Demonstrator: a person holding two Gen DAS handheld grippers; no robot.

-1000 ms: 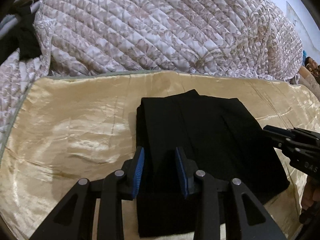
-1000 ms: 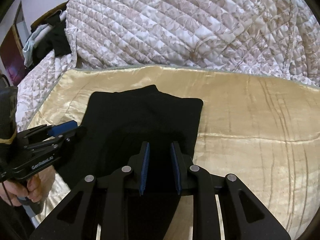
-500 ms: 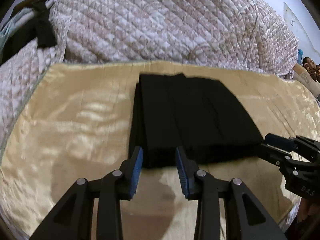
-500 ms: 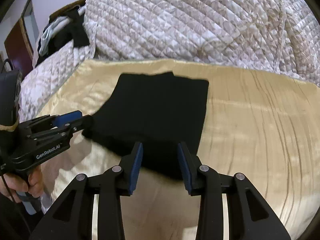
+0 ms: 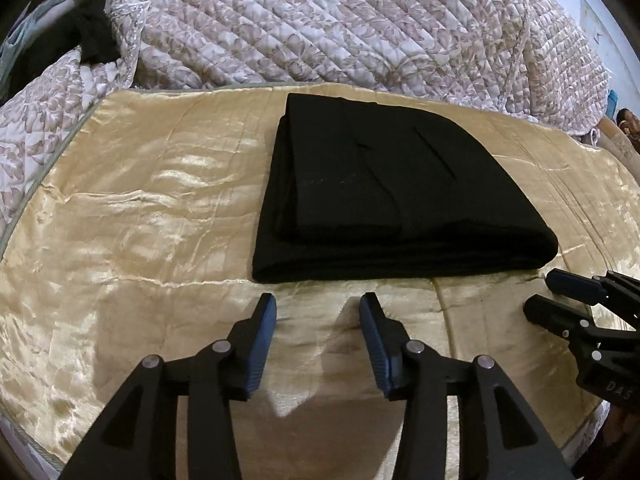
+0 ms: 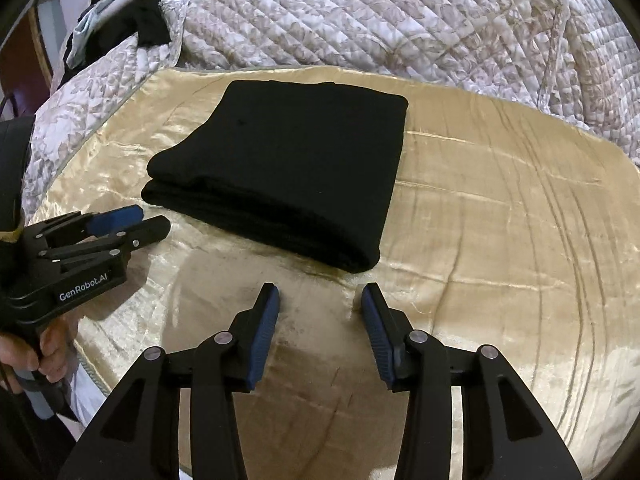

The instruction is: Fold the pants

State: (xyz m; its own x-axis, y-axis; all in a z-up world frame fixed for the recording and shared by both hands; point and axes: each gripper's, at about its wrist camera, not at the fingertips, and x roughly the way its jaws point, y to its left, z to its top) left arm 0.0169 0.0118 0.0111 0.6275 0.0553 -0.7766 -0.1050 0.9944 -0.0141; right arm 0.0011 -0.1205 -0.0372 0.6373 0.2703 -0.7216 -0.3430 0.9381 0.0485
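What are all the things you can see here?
pants: one, black, folded, lying on the gold sheet
sheet: one, shiny gold, spread flat under the pants
quilt: one, white with brown pattern, heaped behind the sheet
clothes: small pile, black and pale, far left corner
left gripper: one, black with blue pads, open, empty, just short of the pants
right gripper: one, same colours, open, empty
hand: one, holding the left gripper's handle

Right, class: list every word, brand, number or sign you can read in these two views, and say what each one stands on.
"GenRobot.AI": white lettering on the side of the left gripper, seen in the right wrist view.
"DAS" or "DA5": faint raised characters on the body of the right gripper, in the left wrist view; last character unclear.
Nothing else is readable.
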